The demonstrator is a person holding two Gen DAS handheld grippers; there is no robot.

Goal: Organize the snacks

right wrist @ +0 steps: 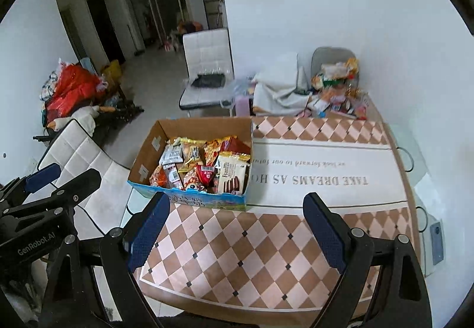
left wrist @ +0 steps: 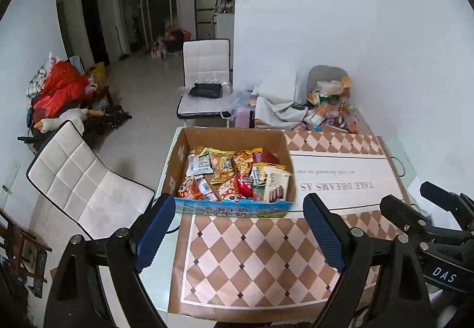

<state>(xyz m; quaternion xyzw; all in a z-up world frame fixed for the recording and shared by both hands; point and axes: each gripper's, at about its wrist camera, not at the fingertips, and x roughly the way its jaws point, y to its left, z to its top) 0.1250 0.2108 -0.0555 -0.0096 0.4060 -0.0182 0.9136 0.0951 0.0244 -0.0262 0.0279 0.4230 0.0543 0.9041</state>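
Note:
A cardboard box (left wrist: 177, 159) (right wrist: 148, 147) packed with several snack packets (left wrist: 237, 177) (right wrist: 204, 165) stands at the left edge of a table covered by a checkered cloth (left wrist: 251, 254) (right wrist: 243, 245). My left gripper (left wrist: 240, 209) hovers high above the near side of the table, open and holding nothing. Beside it, my right gripper (right wrist: 237, 209) is also open and holds nothing; it shows at the right of the left wrist view (left wrist: 414, 200). A loose heap of snacks (left wrist: 331, 108) (right wrist: 337, 91) lies at the table's far end.
A white padded chair (left wrist: 89, 188) (right wrist: 86, 156) stands close to the table's left side, another (left wrist: 204, 82) (right wrist: 207, 67) beyond the box. Bags and clutter (left wrist: 62, 91) line the left wall. A white wall (left wrist: 385, 61) bounds the right.

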